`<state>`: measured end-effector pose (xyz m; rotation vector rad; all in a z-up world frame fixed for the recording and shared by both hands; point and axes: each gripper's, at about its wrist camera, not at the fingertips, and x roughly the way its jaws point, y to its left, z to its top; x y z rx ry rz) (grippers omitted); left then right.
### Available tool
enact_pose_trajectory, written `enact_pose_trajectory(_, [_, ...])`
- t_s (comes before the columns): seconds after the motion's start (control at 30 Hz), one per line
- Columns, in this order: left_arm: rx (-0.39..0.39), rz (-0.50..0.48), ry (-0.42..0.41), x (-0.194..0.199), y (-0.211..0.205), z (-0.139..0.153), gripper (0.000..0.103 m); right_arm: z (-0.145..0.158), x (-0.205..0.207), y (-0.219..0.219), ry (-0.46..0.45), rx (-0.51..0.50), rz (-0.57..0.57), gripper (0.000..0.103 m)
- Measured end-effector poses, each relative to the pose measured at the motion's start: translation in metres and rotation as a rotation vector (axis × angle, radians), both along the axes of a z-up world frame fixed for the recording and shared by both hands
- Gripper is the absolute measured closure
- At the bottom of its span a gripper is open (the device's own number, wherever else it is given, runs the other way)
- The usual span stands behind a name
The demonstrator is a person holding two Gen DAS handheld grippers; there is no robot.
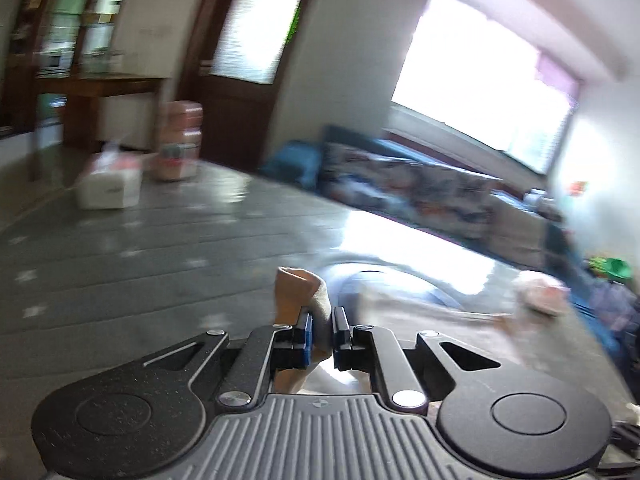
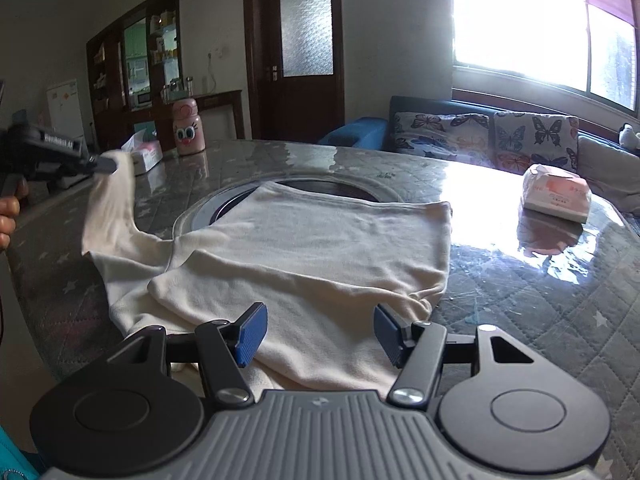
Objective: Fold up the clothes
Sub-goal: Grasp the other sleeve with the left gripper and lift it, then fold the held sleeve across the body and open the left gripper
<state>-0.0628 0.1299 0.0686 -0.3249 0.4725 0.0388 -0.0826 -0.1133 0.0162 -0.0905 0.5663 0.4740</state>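
A cream shirt [image 2: 304, 248] lies partly folded on the grey quilted table [image 2: 540, 280], over a round inset. My left gripper [image 1: 322, 334] is shut on the shirt's sleeve [image 1: 308, 292] and holds it up above the table; it also shows at the far left of the right wrist view [image 2: 102, 164], with the sleeve [image 2: 110, 204] hanging from it. My right gripper [image 2: 318, 334] is open and empty, just above the shirt's near edge. The left wrist view is blurred.
A pink bottle [image 2: 189, 128] and a tissue box [image 2: 144, 154] stand at the table's far left. A wrapped tissue pack [image 2: 556, 194] lies at the far right. A sofa with butterfly cushions [image 2: 488, 136] stands behind the table.
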Motion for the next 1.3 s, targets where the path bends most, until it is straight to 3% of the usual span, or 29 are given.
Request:
enact_pose_trajectory(0.2, [-0.057, -0.226, -0.037, 0.012, -0.051, 0.016, 0.093, -0.001, -0.003, -0.012, -0.001, 0.028, -0.031, 0.043])
enact_pose_trajectory(0.4, [-0.085, -0.396, -0.018, 0.022, -0.098, 0.006, 0.093, -0.003, -0.006, -0.024, 0.006, 0.049, -0.07, 0.043])
enact_pose_trajectory(0.67, [-0.083, -0.521, 0.034, 0.032, -0.14, -0.023, 0.09, -0.006, -0.005, -0.029, 0.018, 0.052, -0.095, 0.043])
enact_pose_trajectory(0.83, [-0.051, -0.562, 0.067, 0.032, -0.143, -0.035, 0.069, -0.006, -0.003, -0.028, 0.018, 0.047, -0.099, 0.043])
enact_pose_trajectory(0.9, [-0.04, -0.567, 0.068, 0.028, -0.138, -0.038, 0.049, -0.005, -0.002, -0.028, 0.017, 0.047, -0.098, 0.043])
enact_pose_trajectory(1.03, [0.011, -0.543, 0.035, 0.015, -0.115, -0.037, 0.049, -0.004, 0.004, -0.026, 0.028, 0.052, -0.081, 0.046])
enact_pose_trajectory(1.3, [0.173, -0.427, 0.059, -0.017, -0.06, -0.05, 0.047, -0.011, 0.027, -0.013, 0.093, 0.059, -0.033, 0.057])
